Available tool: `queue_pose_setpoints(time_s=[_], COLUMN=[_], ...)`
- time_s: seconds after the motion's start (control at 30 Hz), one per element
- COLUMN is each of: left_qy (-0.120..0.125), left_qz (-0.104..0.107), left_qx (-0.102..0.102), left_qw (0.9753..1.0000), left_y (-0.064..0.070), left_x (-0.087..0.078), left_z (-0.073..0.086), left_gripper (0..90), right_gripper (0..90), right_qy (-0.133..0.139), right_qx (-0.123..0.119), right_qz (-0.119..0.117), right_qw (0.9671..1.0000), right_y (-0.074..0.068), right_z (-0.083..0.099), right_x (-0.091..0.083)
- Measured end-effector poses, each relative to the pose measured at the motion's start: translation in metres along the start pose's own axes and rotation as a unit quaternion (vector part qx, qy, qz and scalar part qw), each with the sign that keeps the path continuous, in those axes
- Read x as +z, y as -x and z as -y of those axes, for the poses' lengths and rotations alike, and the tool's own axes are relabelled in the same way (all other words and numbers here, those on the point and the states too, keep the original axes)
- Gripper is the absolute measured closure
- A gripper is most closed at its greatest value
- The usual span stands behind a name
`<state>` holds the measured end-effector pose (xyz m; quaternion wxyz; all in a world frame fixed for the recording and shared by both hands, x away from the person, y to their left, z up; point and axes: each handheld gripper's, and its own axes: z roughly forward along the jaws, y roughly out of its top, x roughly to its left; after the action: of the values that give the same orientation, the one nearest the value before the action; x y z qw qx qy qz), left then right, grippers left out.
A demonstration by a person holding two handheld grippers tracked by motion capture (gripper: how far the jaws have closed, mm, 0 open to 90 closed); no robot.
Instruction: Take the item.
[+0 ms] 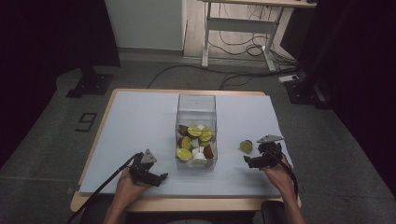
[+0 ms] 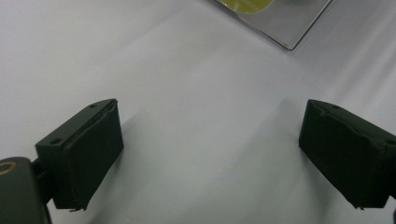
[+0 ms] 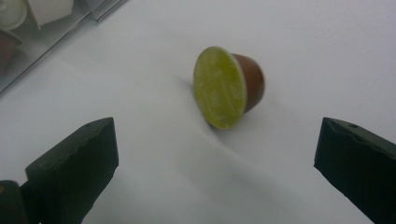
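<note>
A clear plastic box [image 1: 196, 112] stands in the middle of the white sheet and holds several coffee capsules, brown, white and green-lidded. One brown capsule with a green lid [image 1: 246, 146] [image 3: 229, 87] lies on its side on the sheet, right of the box. My right gripper [image 1: 250, 161] [image 3: 217, 163] is open just short of this capsule, jaws wide on either side of it and not touching. My left gripper [image 1: 160, 178] [image 2: 210, 156] is open over bare sheet, left of and nearer than the box, whose corner [image 2: 280, 21] shows at the top of its view.
The white sheet [image 1: 135, 126] covers a wooden table [image 1: 88, 203]. Beyond the table are a grey floor, cables and a desk frame [image 1: 243, 23]. A dark stand base [image 1: 88, 84] sits at the far left.
</note>
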<state>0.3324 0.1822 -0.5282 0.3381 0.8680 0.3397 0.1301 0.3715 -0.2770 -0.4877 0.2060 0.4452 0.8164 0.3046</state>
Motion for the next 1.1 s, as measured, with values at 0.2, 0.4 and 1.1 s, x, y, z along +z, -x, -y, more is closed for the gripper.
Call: queue_pose_setpoints(time_s=[0.2,0.4,1.1], left_qy=[0.000,0.000,0.001], left_qz=[0.000,-0.001,-0.001], left_qx=[0.000,0.000,0.001], left_qw=[1.0000,1.0000,1.0000], left_y=[0.000,0.000,0.000], left_x=[0.000,0.000,0.000], left_z=[0.000,0.000,0.000], left_gripper=[5.7,5.8,5.8], right_gripper=[0.0,0.0,0.0], right_qy=[0.002,-0.004,0.025], right_qx=[0.005,0.012,0.021], right_qz=[-0.009,-0.017,-0.027], right_qw=[0.9999,0.9998,0.9991], right_y=[-0.007,-0.016,-0.015], right_z=[0.011,0.024,0.043], right_x=[0.004,0.016,0.026])
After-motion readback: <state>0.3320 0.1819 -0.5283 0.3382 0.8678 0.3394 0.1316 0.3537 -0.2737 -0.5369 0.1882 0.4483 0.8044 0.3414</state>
